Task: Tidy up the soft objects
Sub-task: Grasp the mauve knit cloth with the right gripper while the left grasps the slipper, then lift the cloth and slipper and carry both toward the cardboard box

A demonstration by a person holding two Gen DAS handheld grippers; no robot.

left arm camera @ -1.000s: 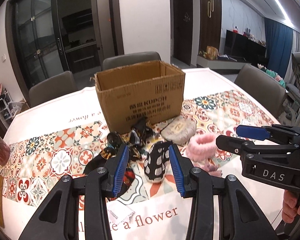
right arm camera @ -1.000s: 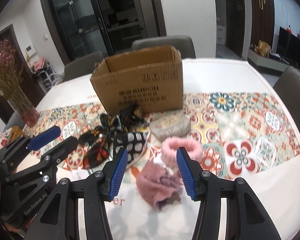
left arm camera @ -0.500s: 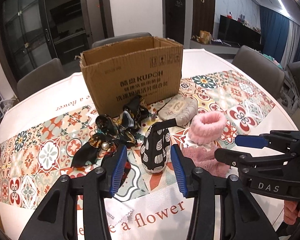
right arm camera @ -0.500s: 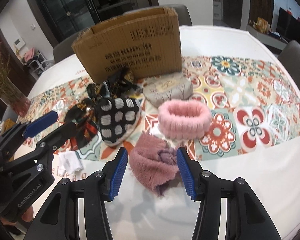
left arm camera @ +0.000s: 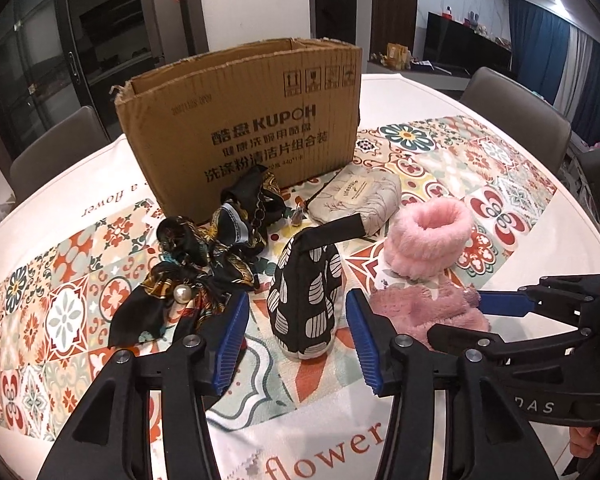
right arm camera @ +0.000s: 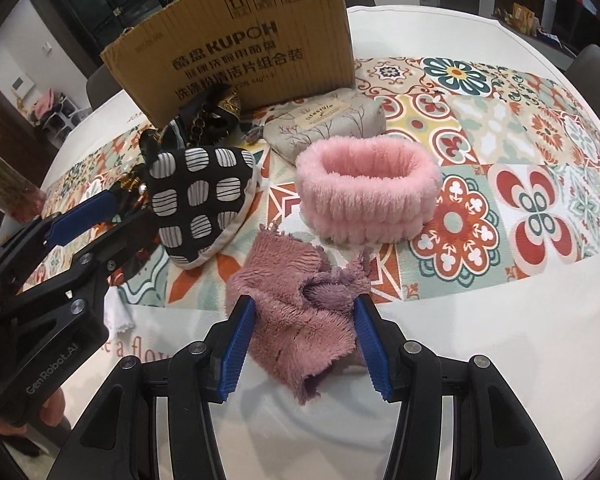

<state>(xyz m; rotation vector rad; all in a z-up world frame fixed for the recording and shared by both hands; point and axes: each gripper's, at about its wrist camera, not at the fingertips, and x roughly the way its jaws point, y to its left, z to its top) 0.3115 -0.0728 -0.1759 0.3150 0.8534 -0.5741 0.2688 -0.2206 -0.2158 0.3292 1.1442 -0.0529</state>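
Fluffy pink headband point(right arm camera: 366, 196), shaggy mauve cloth point(right arm camera: 300, 320), matt corrugated cardboard box point(left arm camera: 244, 128).

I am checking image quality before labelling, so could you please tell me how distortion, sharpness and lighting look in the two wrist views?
Left wrist view: strong fisheye bending, dark vignette in the corners, cardboard box print sharp, ceiling light strip bright at top right. Right wrist view: same curved table edge, mauve fuzzy cloth between the open right gripper crisp, soft shadows beneath it, no glare.
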